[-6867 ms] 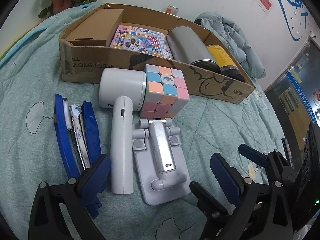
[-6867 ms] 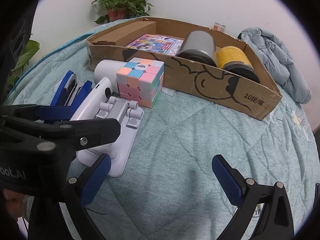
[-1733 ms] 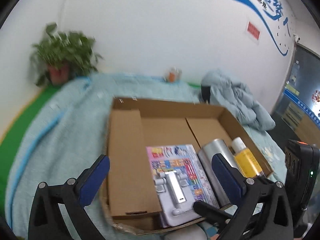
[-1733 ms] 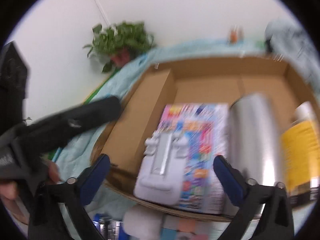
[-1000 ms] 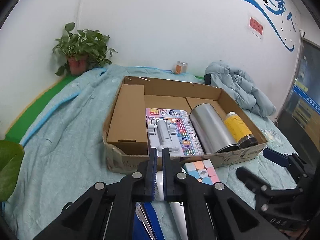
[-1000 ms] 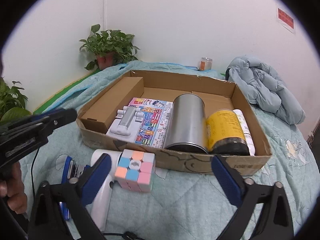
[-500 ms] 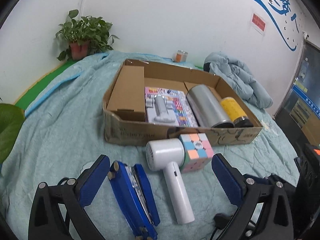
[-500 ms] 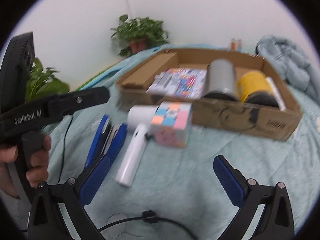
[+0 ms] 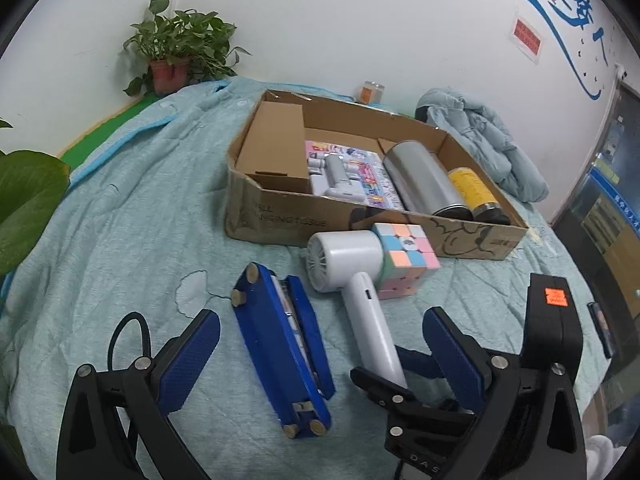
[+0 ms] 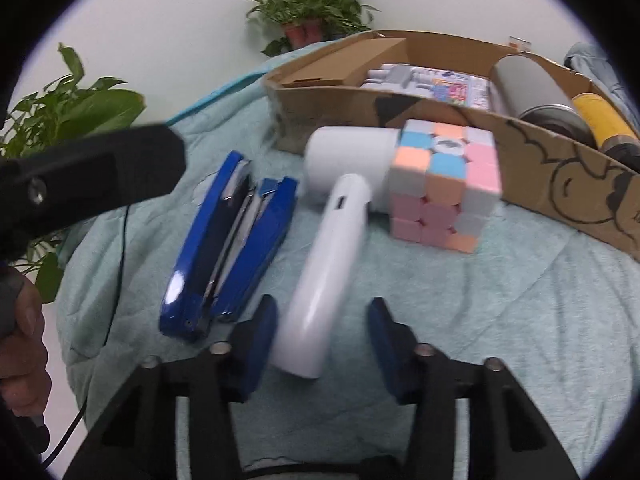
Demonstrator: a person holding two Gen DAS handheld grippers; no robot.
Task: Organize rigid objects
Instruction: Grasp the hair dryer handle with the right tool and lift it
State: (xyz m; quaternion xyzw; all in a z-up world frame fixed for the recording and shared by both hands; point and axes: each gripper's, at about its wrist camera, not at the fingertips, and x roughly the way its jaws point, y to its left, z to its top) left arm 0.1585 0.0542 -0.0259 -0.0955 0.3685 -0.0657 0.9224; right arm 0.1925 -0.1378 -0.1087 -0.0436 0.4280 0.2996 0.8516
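Observation:
A blue stapler (image 9: 280, 340) (image 10: 228, 248) lies on the quilt between the wide-apart fingers of my open left gripper (image 9: 320, 360), untouched. Beside it lies a white handheld fan (image 9: 352, 264) (image 10: 340, 232) with its head against a pastel puzzle cube (image 9: 406, 256) (image 10: 444, 188). My right gripper (image 10: 322, 340) (image 9: 394, 376) straddles the end of the fan's handle. Its jaws are closing, with a gap still showing at the right pad. Behind stands the cardboard box (image 9: 288, 216) (image 10: 540, 148), holding a grey phone stand (image 9: 338, 176) on a colourful book, a steel can (image 9: 420, 180) and a yellow bottle (image 9: 472, 192).
A small brown carton (image 9: 276, 148) fills the box's left end. A potted plant (image 9: 176, 56) and a small jar (image 9: 372, 92) stand by the wall, and a pale jacket (image 9: 488, 144) is heaped at the right. A black cable (image 9: 132, 332) trails by the left finger. A hand (image 10: 20, 340) holds the left gripper.
Both grippers have dropped toward the items in front of the box. The left jaws went from shut to wide open. The right jaws have narrowed around the fan's handle.

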